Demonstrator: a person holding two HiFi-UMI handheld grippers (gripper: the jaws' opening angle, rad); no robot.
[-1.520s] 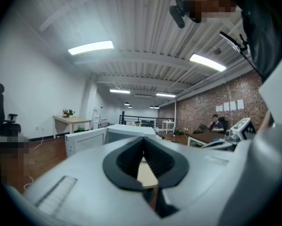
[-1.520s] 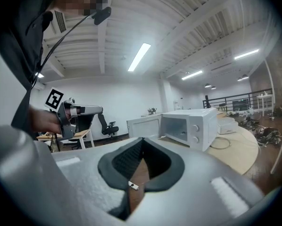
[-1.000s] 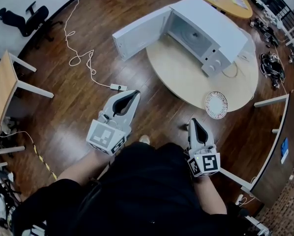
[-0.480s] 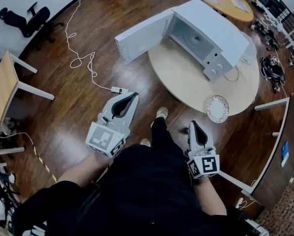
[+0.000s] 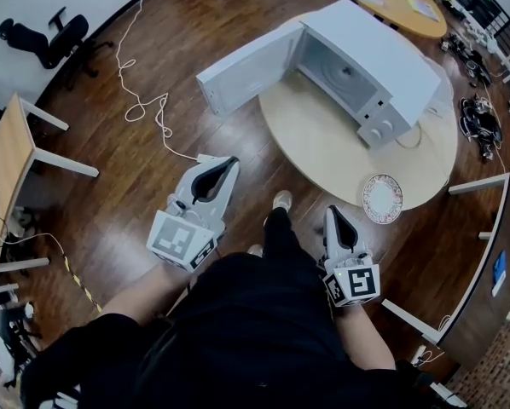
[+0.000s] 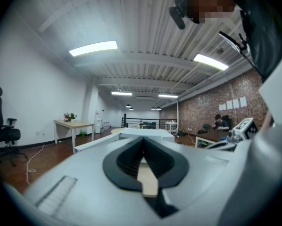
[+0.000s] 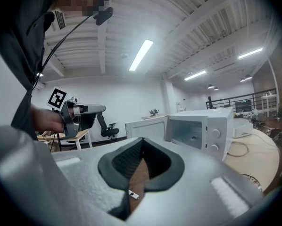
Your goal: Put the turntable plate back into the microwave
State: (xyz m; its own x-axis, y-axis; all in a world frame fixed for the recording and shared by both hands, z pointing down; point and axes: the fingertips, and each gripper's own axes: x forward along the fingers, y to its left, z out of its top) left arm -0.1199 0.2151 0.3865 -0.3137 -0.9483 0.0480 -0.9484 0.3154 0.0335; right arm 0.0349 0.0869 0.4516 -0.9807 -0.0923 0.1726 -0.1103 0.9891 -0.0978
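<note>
White microwave [image 5: 366, 66] stands on the round table [image 5: 323, 147] with its door [image 5: 242, 71] swung wide to the left, and the patterned plate [image 5: 382, 198] is not in it: it lies flat on the table's near edge, out in front of the control knobs and well apart from the cavity. Now the change: within the last second a leg and shoe [image 5: 281, 199] have swung forward between the two tools, so the person is stepping up to the table, and the plate has slid closer to the right gripper [image 5: 333, 217] in the head view. Neither tool is working yet. The left gripper [image 5: 224, 165] is carried level over the wooden floor [image 5: 110, 177], its fingers [image 6: 128, 157] pressed together with nothing between them; the right one's fingers [image 7: 124, 161] are likewise fully closed and empty, aimed roughly at the microwave's open front. My read is that this is the approach only: the plate is untouched, and the nearer right gripper will have to open before it can take the rim.
</note>
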